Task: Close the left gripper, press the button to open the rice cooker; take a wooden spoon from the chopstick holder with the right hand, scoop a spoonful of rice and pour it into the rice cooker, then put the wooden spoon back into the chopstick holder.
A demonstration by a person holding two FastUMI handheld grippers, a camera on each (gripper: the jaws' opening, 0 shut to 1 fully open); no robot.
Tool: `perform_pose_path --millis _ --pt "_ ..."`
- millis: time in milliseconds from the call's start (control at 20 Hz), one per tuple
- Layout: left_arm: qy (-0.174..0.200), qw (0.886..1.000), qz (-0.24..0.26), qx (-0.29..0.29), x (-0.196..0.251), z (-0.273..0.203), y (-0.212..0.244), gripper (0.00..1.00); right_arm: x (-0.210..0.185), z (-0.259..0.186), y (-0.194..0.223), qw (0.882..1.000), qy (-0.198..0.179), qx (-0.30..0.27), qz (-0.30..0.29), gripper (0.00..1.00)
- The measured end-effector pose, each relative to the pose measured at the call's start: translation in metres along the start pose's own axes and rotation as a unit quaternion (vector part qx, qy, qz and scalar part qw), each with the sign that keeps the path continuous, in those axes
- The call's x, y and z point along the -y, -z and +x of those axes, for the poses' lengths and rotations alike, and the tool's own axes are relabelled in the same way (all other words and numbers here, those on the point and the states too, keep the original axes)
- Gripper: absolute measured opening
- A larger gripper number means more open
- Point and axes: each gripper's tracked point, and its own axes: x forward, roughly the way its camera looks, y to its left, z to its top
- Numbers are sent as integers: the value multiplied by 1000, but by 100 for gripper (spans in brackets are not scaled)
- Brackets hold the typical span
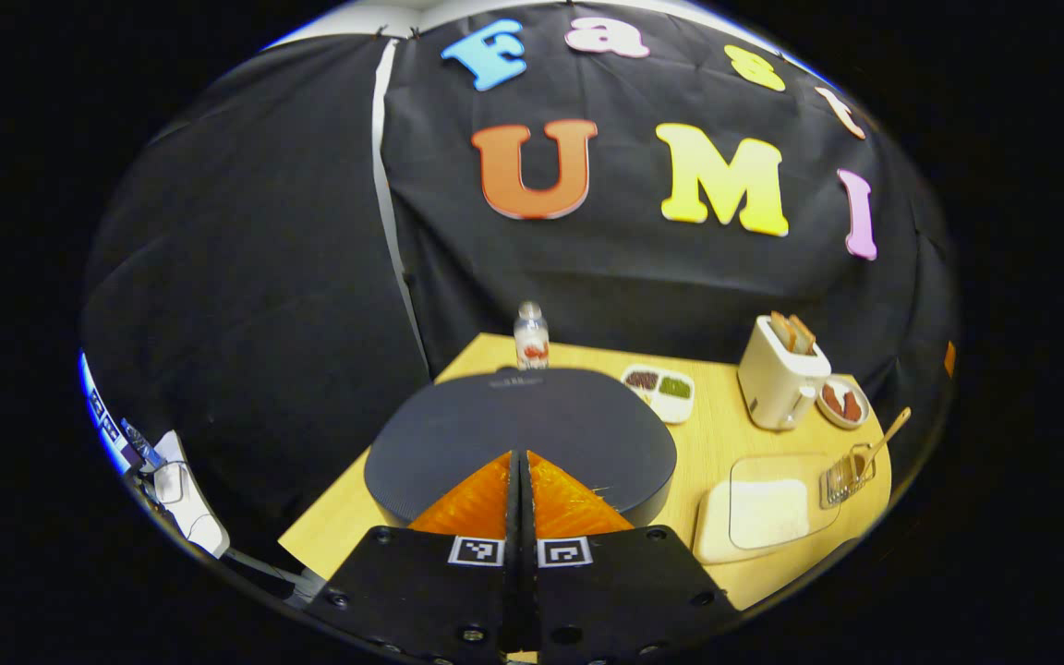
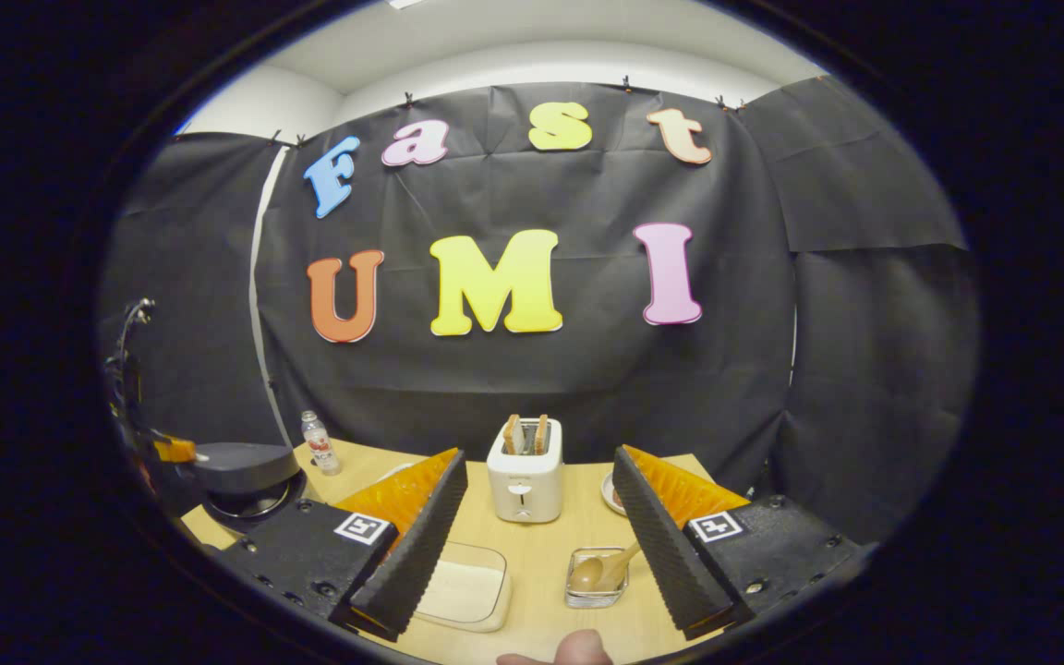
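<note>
Left gripper view: the left claw has its fingers pressed together with nothing between them, a blunt tip suited to pushing, and it sits over the near edge of the rice cooker, whose dark lid looks down. The button itself I cannot make out. At about 3 o'clock from the cooker on the wooden surface lies the clear rice container, with the chopstick holder just beside it, the wooden spoon leaning out handle-up (easy to pinch). In the right gripper view the right claw is spread wide and empty, the holder at its 5 o'clock, seemingly waiting its turn.
</note>
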Motion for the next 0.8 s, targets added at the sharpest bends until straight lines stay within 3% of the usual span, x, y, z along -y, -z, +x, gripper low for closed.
perform_pose_path --millis 200,250,350,400,450,500,550,600,800 --pt "-4 995 -34 93 -14 -5 -64 0 14 -12 -11 1000 23 15 1 100" --pt "-5 994 -36 104 -17 -7 -72 13 16 -15 -12 999 28 17 4 100" --pt "5 991 -42 126 -17 -16 -89 0 20 -20 -16 999 34 23 0 100" --pt "9 990 -44 135 -16 -23 -95 14 21 -23 -18 999 37 25 -3 100" --pt "18 989 -46 142 -12 -25 -98 18 23 -26 -19 999 37 26 -4 100" --pt "24 988 -45 147 -9 -33 -100 12 24 -29 -18 999 37 25 -2 100" --pt "29 987 -42 151 -6 -38 -101 27 25 -32 -18 999 39 25 -1 100" --pt "32 987 -36 154 -6 -44 -100 34 28 -35 -17 999 43 24 -1 97" --pt "35 985 -18 169 -6 -60 -99 90 38 -47 -9 998 53 15 0 100"
